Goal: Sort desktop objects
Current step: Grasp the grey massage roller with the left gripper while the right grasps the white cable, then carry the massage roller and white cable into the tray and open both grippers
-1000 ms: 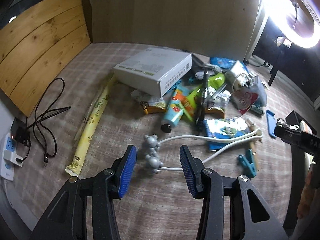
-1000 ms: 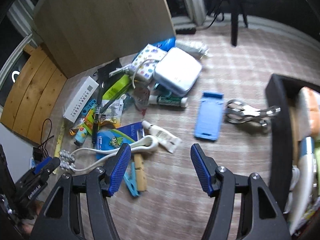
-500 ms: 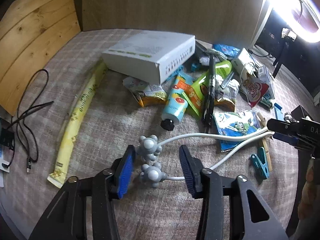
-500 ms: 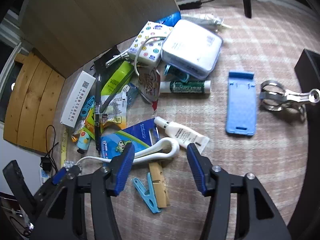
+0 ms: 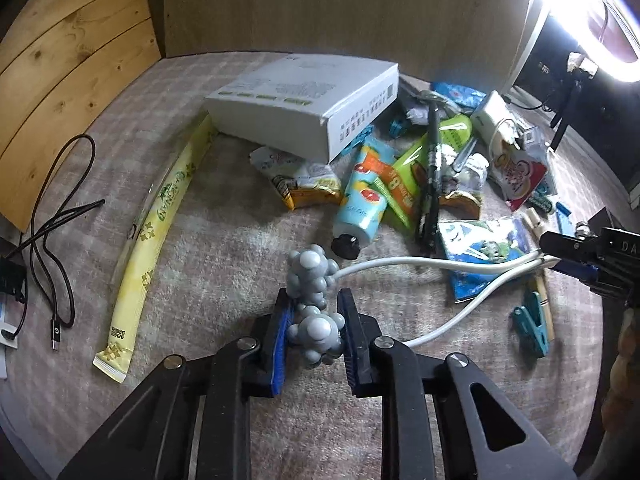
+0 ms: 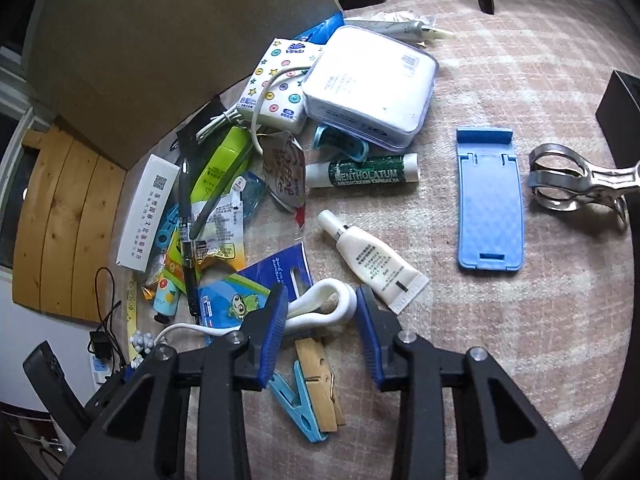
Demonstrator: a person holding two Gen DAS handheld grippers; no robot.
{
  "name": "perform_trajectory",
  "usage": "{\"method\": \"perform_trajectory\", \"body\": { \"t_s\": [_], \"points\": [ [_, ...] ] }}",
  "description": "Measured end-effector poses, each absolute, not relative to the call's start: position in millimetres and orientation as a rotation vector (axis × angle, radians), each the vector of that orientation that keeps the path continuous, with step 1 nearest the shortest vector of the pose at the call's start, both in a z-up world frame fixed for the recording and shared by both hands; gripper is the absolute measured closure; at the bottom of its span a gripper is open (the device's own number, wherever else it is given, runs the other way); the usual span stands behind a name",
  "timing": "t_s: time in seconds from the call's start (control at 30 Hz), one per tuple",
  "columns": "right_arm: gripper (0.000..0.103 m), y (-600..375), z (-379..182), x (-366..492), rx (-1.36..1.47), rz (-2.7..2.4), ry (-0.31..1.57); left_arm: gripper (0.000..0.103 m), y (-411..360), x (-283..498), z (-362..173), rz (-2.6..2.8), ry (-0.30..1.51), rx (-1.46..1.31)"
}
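A white U-shaped massager (image 5: 404,264) with two grey knobbed balls lies on the checked cloth. My left gripper (image 5: 316,320) is closing, and its blue pads touch both sides of the nearer grey ball (image 5: 318,330). The other grey ball (image 5: 310,274) sits just beyond the fingertips. In the right wrist view the massager's white bend (image 6: 340,304) lies between the pads of my right gripper (image 6: 322,312). Those jaws are closing, with the pads close against the bend, and I see no firm pinch. The right gripper (image 5: 560,254) also shows at the right edge of the left wrist view.
A clutter pile lies behind: a white box (image 5: 304,104), a yellow sachet (image 5: 160,220), tubes, snack packets and a black pen (image 5: 430,184). Clothes pegs (image 6: 312,392), a blue phone stand (image 6: 490,204), a metal clip (image 6: 572,184) and a white tube (image 6: 376,260) lie nearby. A black cable (image 5: 52,240) is at left.
Both grippers sank toward the cloth and narrowed. The left pads came in onto the nearer grey ball. The right pads drew in around the massager's white bend.
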State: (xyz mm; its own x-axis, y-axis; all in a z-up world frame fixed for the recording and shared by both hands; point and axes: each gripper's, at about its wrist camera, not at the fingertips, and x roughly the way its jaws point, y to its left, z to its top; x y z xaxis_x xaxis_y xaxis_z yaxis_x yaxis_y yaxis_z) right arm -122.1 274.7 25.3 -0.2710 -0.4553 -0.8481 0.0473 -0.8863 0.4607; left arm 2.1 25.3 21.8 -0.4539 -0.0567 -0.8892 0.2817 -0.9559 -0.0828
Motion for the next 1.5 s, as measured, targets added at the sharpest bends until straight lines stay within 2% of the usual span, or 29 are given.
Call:
{"method": "perform_trajectory", "body": {
  "t_s": [0.4, 0.73, 1.5],
  "points": [
    [0.069, 302, 68, -110, 1.562, -2.28, -0.489, 0.082, 45, 0, 58, -2.574, 0.326, 1.449],
    [0.069, 360, 97, -96, 1.495, -2.355, -0.541, 0.082, 96, -9, 87, -2.669, 0.286, 1.414],
    [0.069, 579, 136, -18, 1.398, -2.64, -0.741, 0.082, 314, -32, 122, -2.971, 0.096, 1.478]
  ]
}}
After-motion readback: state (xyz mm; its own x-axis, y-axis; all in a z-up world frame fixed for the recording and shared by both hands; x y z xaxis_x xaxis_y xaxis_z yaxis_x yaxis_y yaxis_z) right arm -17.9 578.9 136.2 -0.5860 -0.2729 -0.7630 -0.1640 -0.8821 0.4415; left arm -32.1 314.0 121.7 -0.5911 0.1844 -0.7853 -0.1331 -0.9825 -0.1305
